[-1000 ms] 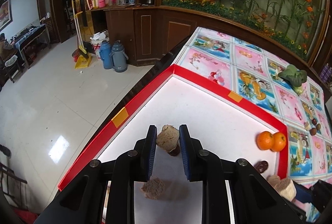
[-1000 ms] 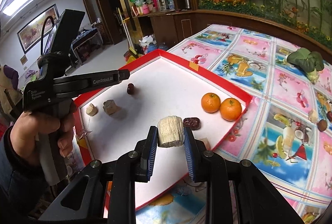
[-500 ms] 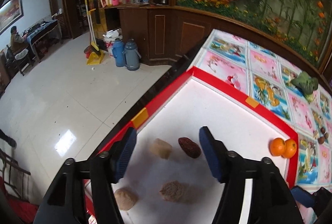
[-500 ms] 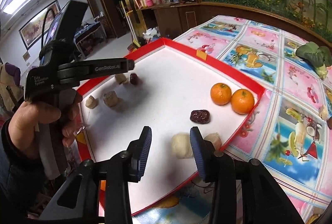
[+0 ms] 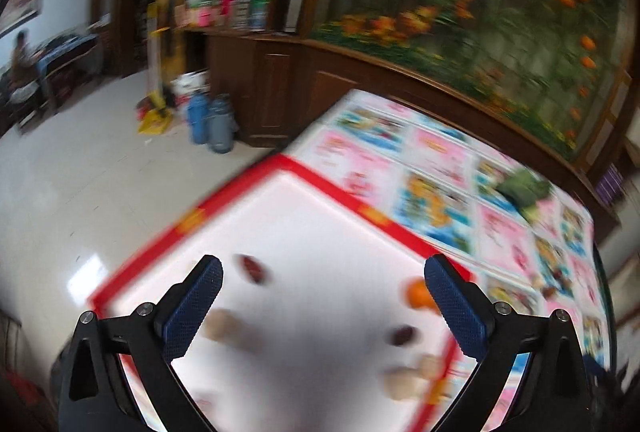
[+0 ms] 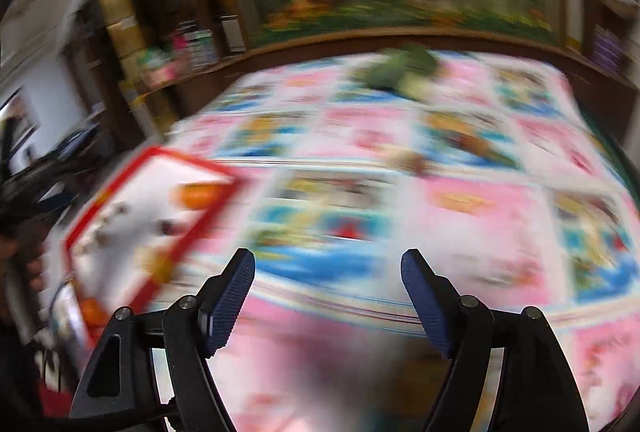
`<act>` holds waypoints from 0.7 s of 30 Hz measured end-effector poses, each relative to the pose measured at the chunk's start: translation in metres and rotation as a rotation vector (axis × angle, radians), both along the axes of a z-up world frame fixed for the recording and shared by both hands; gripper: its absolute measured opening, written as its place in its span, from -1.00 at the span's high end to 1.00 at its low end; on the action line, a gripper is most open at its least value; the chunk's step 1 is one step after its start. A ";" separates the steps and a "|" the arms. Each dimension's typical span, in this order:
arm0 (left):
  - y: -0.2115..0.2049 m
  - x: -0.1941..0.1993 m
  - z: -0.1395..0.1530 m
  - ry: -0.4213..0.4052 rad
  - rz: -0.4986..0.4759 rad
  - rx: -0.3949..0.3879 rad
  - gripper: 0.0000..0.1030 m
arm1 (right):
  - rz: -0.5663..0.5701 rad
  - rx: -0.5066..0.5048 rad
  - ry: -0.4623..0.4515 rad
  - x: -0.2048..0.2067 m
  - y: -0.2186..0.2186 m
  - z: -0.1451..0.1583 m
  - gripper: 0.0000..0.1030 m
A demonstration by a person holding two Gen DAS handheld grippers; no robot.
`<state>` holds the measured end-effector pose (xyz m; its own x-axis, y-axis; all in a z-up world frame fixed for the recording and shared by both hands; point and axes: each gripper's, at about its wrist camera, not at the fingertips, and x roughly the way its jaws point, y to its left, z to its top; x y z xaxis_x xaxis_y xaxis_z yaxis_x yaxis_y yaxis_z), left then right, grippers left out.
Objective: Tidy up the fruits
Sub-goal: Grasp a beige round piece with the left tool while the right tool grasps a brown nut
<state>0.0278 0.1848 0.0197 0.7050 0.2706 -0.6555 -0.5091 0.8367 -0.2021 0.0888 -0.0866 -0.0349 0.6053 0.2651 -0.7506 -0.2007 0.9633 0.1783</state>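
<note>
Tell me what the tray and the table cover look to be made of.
Tray: probably plastic, a smooth white floor with a glossy red rim, though blur hides detail. Table cover: likely a wipeable vinyl sheet, flat and printed with bright pink and blue picture squares.

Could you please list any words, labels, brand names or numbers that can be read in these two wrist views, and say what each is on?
None can be read.
Tablecloth: picture panels, too blurred for lettering.
Packages on the shelf: labels blurred.
Left gripper and right gripper: no marking shows.
</note>
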 end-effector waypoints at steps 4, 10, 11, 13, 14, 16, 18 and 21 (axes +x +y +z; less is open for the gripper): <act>-0.062 0.028 -0.009 0.033 -0.171 0.043 -0.98 | -0.119 -0.004 0.056 0.033 -0.054 -0.018 -0.31; -0.130 0.081 -0.036 0.111 -0.341 0.111 -0.95 | -0.145 -0.033 0.072 0.087 -0.071 -0.033 -0.01; -0.138 0.091 -0.041 0.129 -0.361 0.120 -0.91 | -0.139 -0.040 0.070 0.094 -0.070 -0.034 0.02; -0.155 0.109 -0.048 0.139 -0.410 0.136 -0.84 | -0.126 -0.072 0.062 0.111 -0.064 -0.036 0.09; -0.161 0.121 -0.051 0.143 -0.425 0.156 -0.80 | -0.120 -0.083 0.059 0.119 -0.062 -0.037 0.13; -0.171 0.141 -0.055 0.152 -0.446 0.203 -0.67 | -0.112 -0.087 0.060 0.132 -0.059 -0.040 0.25; -0.177 0.163 -0.063 0.169 -0.457 0.215 -0.53 | -0.106 -0.077 0.069 0.143 -0.058 -0.042 0.37; -0.181 0.193 -0.077 0.204 -0.484 0.187 -0.31 | -0.089 -0.066 0.079 0.155 -0.057 -0.045 0.46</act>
<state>0.2210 0.0039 -0.0572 0.6417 0.0723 -0.7636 -0.0708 0.9969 0.0348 0.2437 -0.1437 -0.0799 0.5628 0.1616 -0.8107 -0.1017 0.9868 0.1261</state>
